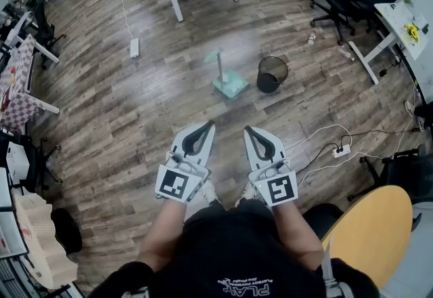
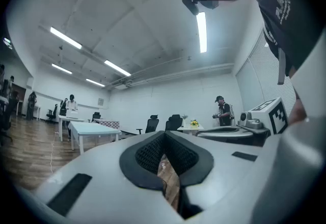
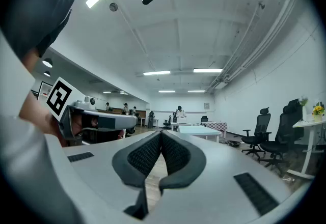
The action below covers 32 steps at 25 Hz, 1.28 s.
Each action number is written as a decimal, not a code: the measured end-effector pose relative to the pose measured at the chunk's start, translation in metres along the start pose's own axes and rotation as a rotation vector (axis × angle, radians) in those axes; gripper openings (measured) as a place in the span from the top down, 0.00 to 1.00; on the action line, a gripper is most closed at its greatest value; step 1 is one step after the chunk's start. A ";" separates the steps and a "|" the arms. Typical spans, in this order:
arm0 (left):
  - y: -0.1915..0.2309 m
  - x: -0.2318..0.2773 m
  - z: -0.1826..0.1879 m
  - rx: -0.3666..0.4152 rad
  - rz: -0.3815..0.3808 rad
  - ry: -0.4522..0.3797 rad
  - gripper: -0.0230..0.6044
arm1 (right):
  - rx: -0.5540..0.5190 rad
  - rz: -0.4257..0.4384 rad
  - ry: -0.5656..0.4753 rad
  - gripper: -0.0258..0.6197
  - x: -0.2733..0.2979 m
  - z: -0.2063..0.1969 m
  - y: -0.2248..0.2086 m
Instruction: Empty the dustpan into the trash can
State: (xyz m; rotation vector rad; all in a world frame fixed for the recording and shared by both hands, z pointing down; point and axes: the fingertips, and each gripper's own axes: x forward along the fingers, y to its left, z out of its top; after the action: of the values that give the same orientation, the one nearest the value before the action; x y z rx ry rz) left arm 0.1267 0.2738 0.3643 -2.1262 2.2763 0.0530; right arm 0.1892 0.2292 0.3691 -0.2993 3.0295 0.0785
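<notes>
Dustpan: the pale green plastic long-handled dustpan (image 1: 228,80) stands on the wood-plank floor (image 1: 135,120), well ahead of your two grippers.
Left gripper (image 1: 206,124): your jaws are closed tip to tip, holding nothing.
Right gripper (image 1: 249,129): likewise closed and empty.
Hard to make out: the dustpan's load.
Trash can: the black round mesh trash can (image 1: 272,74) stands just right of the dustpan; its interior is dark.

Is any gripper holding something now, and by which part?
Nothing is held. The left gripper and the right gripper are both shut and empty; the dustpan stands untouched on the floor.
</notes>
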 end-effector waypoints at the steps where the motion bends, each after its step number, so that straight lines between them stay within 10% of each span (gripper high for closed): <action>1: 0.006 -0.002 -0.001 -0.004 0.007 -0.001 0.93 | -0.007 -0.011 0.000 0.92 0.004 0.000 0.001; 32: 0.103 -0.013 -0.027 -0.020 -0.042 0.019 0.93 | -0.050 -0.058 -0.002 0.92 0.088 -0.023 0.032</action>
State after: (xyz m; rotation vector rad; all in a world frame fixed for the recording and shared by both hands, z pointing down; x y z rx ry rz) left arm 0.0251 0.2931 0.3923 -2.1920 2.2502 0.0555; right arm 0.0955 0.2419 0.3841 -0.3912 3.0179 0.1506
